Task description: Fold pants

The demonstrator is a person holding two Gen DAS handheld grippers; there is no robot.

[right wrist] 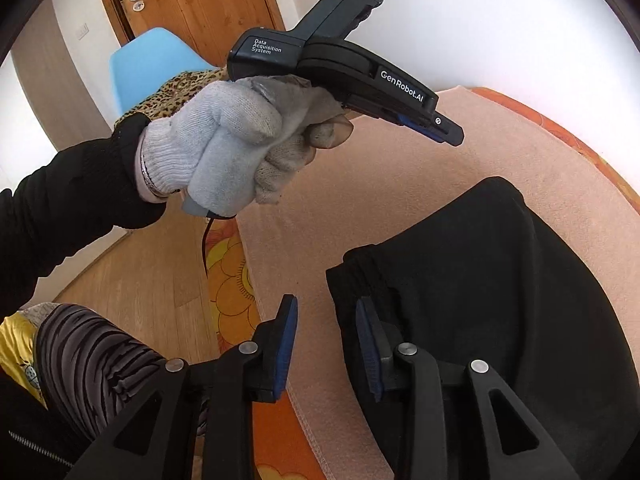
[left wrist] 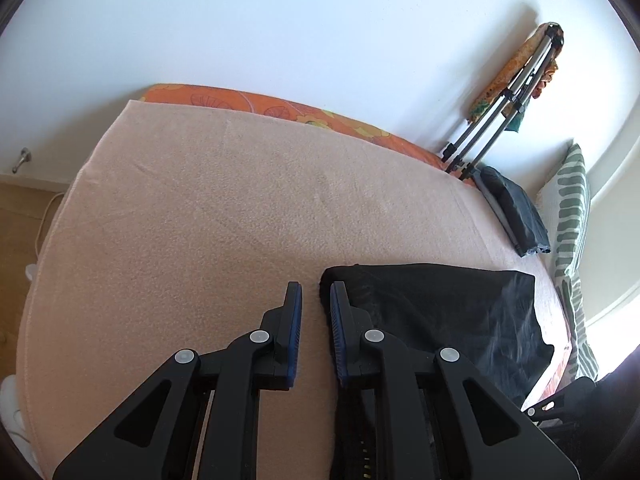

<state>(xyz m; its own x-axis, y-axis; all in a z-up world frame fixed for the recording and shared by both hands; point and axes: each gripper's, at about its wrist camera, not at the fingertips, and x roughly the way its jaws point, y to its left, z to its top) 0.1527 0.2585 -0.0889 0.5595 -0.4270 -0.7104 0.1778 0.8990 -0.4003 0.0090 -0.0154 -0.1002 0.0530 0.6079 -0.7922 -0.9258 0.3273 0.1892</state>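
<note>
Both grippers, left (left wrist: pixel 316 292) and right (right wrist: pixel 326 306), hover with jaws spread, gripping nothing. The pants (right wrist: pixel 500 280) lie folded on the blanket (left wrist: pixel 240 208), beside each right-hand finger. Pinch both waistband corners together, evenly.

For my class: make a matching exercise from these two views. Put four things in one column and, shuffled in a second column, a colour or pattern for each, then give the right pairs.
Things:
1. pants
2. blanket
3. chair
4. pillow

Colours or patterns:
A. light blue
B. white with green stripes
C. black
D. pale pink

Pairs: 1-C, 2-D, 3-A, 4-B
</note>
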